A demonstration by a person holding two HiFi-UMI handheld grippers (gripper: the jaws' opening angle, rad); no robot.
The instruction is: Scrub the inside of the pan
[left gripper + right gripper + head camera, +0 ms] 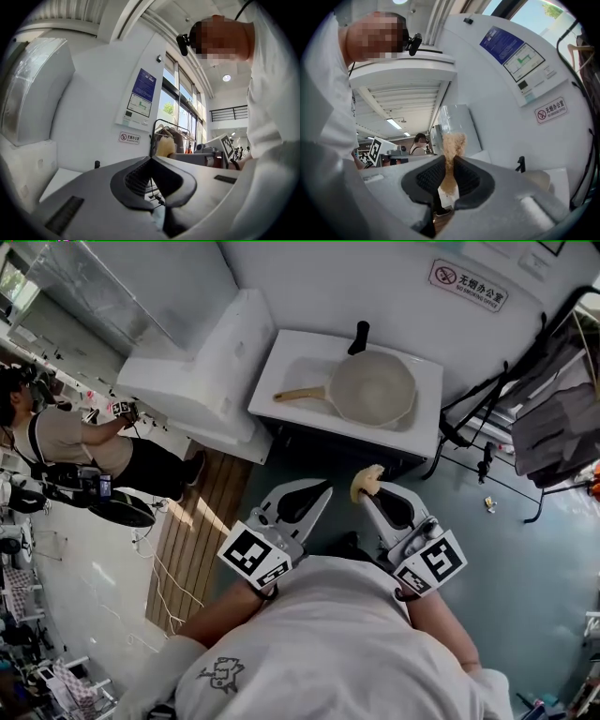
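I am holding two grippers out. My left gripper point(322, 491) is staying... no: is pinching fully closed, empty. My right gripper point(367, 497) is clamping one tan sponge point(367, 480). One cream pan point(373, 388) is lying inside one white sink point(286, 357), well apart from both.

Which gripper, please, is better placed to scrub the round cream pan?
Right: the right gripper is shut on the tan fibrous scrubber, facing the cream pan; the left gripper is shut, empty.
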